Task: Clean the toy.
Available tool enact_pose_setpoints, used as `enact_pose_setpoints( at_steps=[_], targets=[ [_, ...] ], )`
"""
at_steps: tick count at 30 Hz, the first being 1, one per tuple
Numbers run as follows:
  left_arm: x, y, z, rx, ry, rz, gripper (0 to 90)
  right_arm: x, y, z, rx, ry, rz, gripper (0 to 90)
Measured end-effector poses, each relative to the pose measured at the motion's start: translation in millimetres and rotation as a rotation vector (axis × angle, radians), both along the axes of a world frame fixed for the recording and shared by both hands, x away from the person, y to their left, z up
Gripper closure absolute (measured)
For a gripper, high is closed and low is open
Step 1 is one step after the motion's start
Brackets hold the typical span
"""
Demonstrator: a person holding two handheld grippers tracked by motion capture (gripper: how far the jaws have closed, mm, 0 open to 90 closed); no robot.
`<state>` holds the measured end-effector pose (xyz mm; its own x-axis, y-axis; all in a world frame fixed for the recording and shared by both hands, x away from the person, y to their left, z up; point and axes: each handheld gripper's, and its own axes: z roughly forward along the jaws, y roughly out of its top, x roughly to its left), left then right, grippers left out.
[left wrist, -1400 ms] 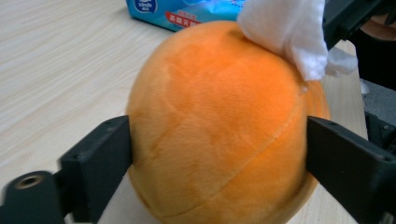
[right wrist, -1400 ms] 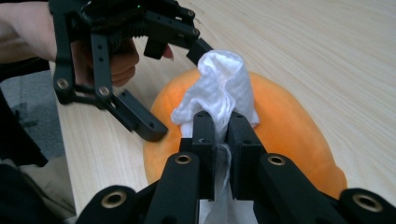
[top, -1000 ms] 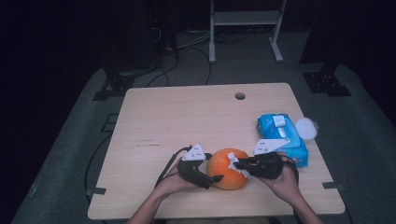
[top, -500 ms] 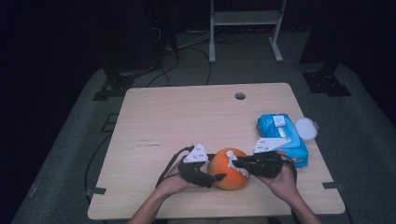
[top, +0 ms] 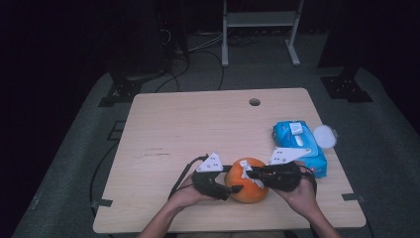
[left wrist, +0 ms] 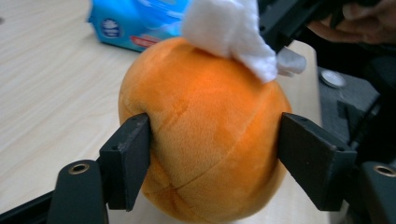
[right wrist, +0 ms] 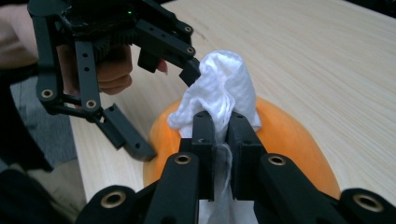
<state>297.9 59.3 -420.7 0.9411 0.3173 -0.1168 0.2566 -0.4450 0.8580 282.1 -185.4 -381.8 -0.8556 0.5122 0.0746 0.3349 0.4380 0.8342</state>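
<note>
Left gripper (left wrist: 215,172): jaws just closed in, now clamping the orange plush ball (left wrist: 205,135), frame centre.
Right gripper (right wrist: 218,140): pinches the white wipe (right wrist: 219,88) atop the ball.
Meaning: ball steadied, likely ready for wiping.

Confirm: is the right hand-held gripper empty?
No: in the right gripper view, the right hand-held gripper pinches a white wipe over the orange plush ball.

I find no legible text. The blue wipes pack (left wrist: 135,23) on my table (left wrist: 46,93) carries a round white emblem and a red strip; their print is too blurred to read.
</note>
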Motion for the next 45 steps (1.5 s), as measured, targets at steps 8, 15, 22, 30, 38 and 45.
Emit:
enact_pose_setpoints(
  at_steps=[8,15,22,30,38,45],
  targets=[
    [17.2,0.5,-20.4,-0.038,0.141,0.045,12.0,6.6,-14.2,-4.0,-0.046,0.053,0.017,81.7],
    [3.3,-3.3,-4.7,-0.037,0.034,0.037,33.8,-5.9,3.2,5.8,-0.052,-0.022,0.032,81.7],
    [3.1,-1.8,-4.6,-0.047,0.020,0.054,35.3,0.5,-17.0,4.7,-0.040,0.000,0.003,81.7],
    [10.8,-6.7,-19.0,-0.051,0.113,0.038,19.5,6.9,-36.3,-3.5,0.004,0.062,-0.019,81.6],
    [10.1,6.2,2.8,-0.092,0.037,0.050,23.3,2.2,-16.1,7.6,0.026,-0.003,-0.008,82.2],
    [3.9,-1.0,-2.7,-0.069,-0.015,0.084,30.5,1.8,-0.7,-2.8,-0.029,-0.007,0.005,82.0]
  ],
)
